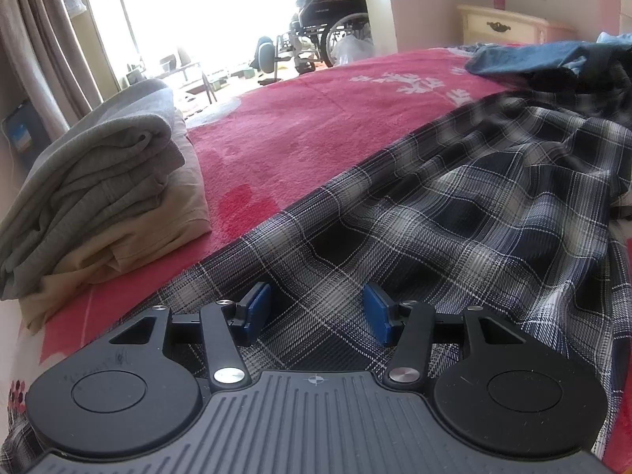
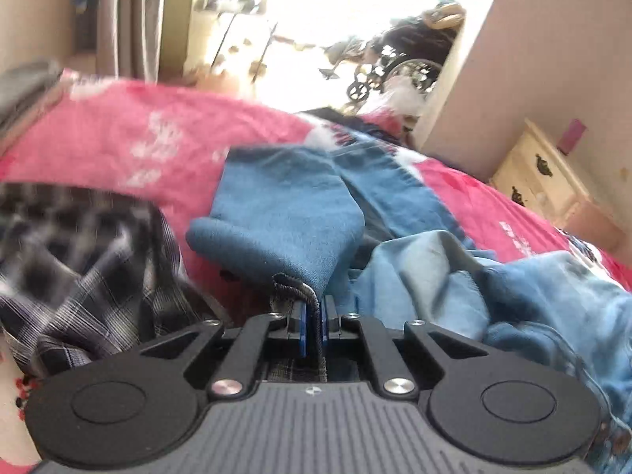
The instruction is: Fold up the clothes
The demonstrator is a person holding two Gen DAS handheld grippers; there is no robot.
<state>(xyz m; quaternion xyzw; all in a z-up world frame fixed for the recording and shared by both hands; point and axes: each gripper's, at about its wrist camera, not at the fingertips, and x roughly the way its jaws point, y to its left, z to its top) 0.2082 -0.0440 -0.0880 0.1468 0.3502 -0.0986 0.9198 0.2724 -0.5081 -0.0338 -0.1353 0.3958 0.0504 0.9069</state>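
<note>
A: Left gripper (image 1: 318,308) — jaws wide, nothing between the blue pads (image 1: 258,308). It sits low over the plaid shirt (image 1: 454,213), which is spread rumpled across the red blanket (image 1: 316,118).

B: Right gripper (image 2: 313,324) — jaws narrow, pinched on a dark plaid hem (image 2: 306,296). Right view is blurred; plaid cloth also bunches at its left.

A: Other clothes?

B: Blue top (image 2: 284,213) lies just ahead of the right gripper, jeans (image 2: 533,296) heaped beside it on the right, touching.

A: Folded stack (image 1: 98,193) at far left of the bed — grey on beige, apart from the shirt.

B: Wheelchair (image 1: 328,19) past the bed, cream nightstand (image 2: 549,173) by the wall.
</note>
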